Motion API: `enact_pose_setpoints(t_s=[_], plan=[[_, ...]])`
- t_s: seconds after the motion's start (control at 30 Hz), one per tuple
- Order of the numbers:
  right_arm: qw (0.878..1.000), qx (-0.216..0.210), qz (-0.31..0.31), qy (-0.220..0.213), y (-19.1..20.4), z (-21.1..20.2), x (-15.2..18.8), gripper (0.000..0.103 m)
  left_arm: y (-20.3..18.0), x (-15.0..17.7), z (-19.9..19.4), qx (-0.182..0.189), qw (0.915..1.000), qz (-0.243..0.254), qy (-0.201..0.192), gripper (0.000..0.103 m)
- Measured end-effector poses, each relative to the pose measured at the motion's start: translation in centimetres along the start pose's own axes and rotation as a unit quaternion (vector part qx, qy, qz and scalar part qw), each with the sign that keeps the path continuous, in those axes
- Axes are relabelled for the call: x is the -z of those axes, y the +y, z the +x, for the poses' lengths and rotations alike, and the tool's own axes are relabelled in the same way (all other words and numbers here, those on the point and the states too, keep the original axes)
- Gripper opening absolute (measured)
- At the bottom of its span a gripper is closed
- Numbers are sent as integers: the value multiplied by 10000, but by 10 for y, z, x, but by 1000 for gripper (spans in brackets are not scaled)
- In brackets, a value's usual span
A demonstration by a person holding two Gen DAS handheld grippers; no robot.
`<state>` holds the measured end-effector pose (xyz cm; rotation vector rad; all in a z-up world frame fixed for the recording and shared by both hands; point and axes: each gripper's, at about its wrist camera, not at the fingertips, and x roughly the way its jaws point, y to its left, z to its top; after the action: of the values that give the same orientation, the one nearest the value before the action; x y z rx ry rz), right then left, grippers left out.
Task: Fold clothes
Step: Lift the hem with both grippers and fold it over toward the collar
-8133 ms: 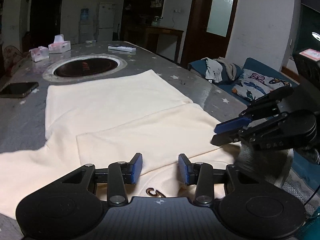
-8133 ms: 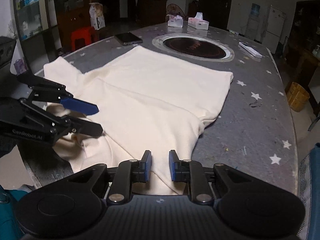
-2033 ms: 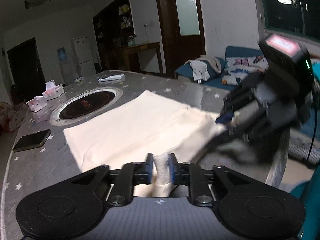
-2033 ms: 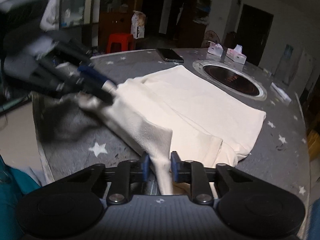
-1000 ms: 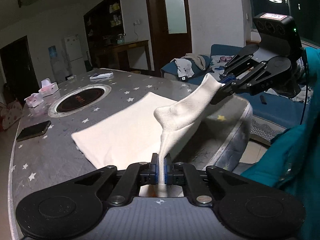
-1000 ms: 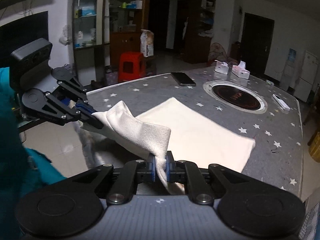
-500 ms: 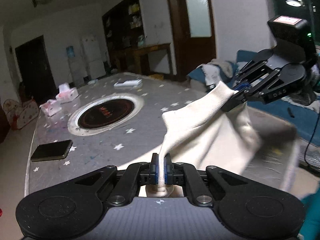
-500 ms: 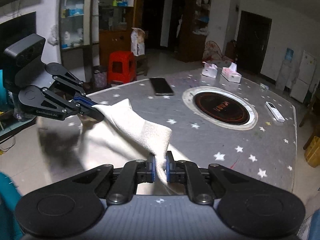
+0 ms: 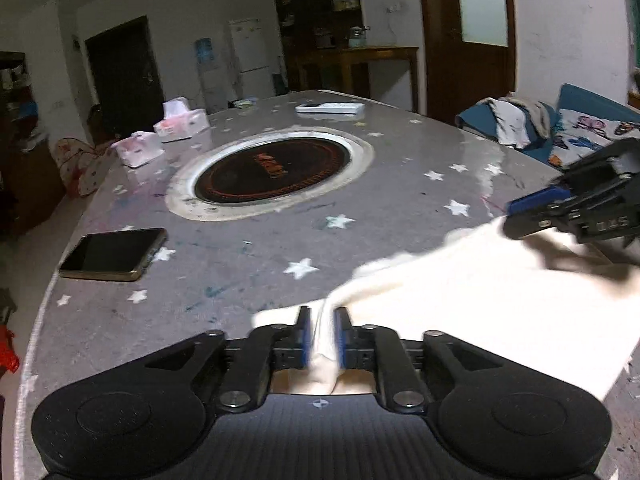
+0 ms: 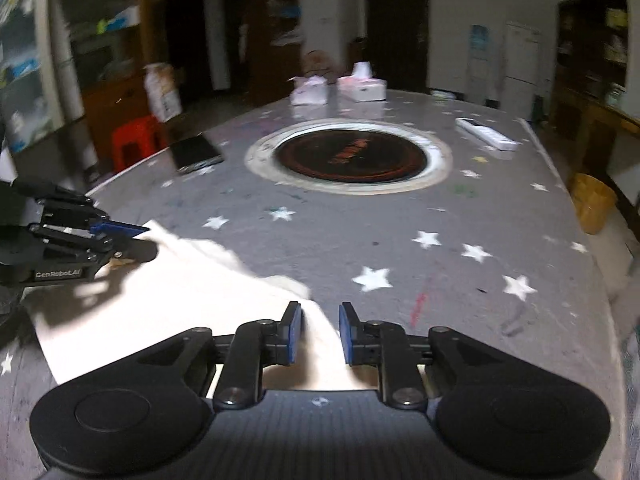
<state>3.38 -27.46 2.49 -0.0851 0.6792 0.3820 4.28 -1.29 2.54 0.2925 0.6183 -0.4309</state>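
Grippers sit at the bottom of both wrist views, over a pale cream garment [image 9: 480, 304] lying on a grey, star-printed table [image 9: 240, 264]. In the left wrist view, the left gripper [image 9: 322, 334] has its blue pads narrowed onto a bunched fold of the cloth, which rises between them, so it appears to be holding the garment. In the right wrist view, the right gripper [image 10: 317, 334] has its pads a little apart, with cloth lying in the gap but not pinched; it looks to be letting go, or already has.

Each view shows the other gripper at the frame's edge, blurred, next to the far corner of the garment. The cloth fills the lower part of both frames and looks flat but for a rumpled edge toward the middle of the table.

Beyond it, at the centre of each frame, is a round dark burner [image 9: 272, 172] set in the table. A phone [image 9: 114, 254] lies at the left of the left view, tissue boxes [image 9: 182, 122] and a remote [image 9: 330, 108] further up.

Judging by this, a fold is being laid down. To do it well, lower both corners together, keep the edge taut and square, then open the left pads only once the cloth rests flat, and smooth the rumpled edge.
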Motion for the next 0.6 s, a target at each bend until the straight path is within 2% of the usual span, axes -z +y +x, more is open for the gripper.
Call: enact_pose_setpoints(t_s=[0.1, 0.13, 0.33, 0.47, 0.6], plan=[[9998, 56, 121, -156, -4, -15, -1, 18, 7, -6, -8, -163, 9996, -225, -72, 24], [9997, 2, 135, -199, -4, -20, -2, 18, 8, -9, -11, -142, 9994, -307, -111, 20], [9994, -333, 76, -109, 18, -8, -11, 18, -19, -22, -12, 658, 9972, -344, -70, 19], [9990, -293, 318, 138, 17, 19, -12, 18, -23, -22, 7, 692, 9964, -471, 118, 19], [9989, -238, 375, 172, 11, 21, -12, 16, -26, -22, 25, 698, 9953, -610, 287, 19]])
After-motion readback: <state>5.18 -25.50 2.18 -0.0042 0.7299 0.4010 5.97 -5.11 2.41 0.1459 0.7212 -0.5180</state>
